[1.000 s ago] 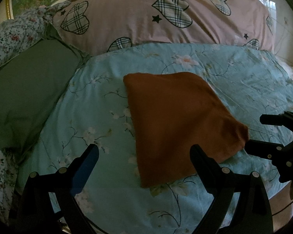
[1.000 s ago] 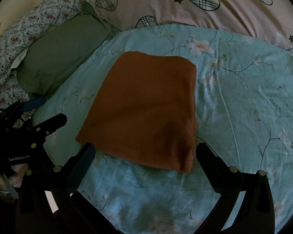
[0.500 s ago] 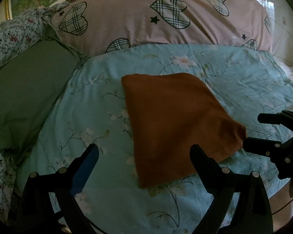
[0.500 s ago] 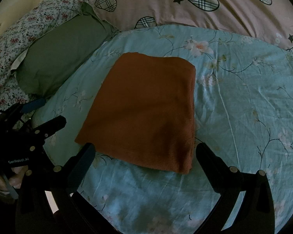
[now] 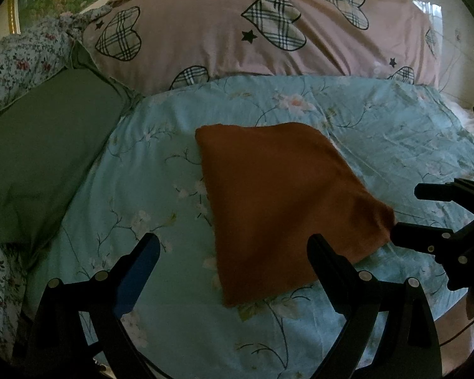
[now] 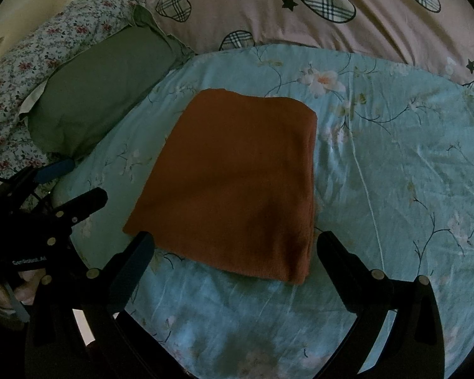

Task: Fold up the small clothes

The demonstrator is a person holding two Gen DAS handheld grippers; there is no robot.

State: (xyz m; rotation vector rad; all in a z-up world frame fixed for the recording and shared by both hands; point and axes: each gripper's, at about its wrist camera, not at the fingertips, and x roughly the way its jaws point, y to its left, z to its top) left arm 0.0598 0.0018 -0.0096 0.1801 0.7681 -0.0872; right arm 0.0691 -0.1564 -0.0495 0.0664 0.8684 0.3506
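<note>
A rust-orange garment (image 5: 278, 202) (image 6: 237, 180) lies folded into a flat rectangle on the light blue floral bedsheet (image 5: 161, 170) (image 6: 395, 158). My left gripper (image 5: 233, 249) hovers open over the garment's near-left edge, nothing between its fingers. My right gripper (image 6: 233, 246) is open too, its fingers straddling the garment's near edge without holding it. The left wrist view shows the right gripper (image 5: 410, 211) at the garment's right corner. The right wrist view shows the left gripper (image 6: 75, 186) at the sheet's left side, a hand (image 6: 19, 287) holding it.
A pink pillow with plaid hearts (image 5: 252, 31) (image 6: 331, 9) lies across the head of the bed. A green pillow (image 5: 38, 158) (image 6: 104, 88) and a flowered quilt (image 5: 19, 60) (image 6: 57, 38) are at the left. The bed's near edge drops off by the grippers.
Both grippers have drifted only slightly relative to the garment; it lies the same, and both stay open.
</note>
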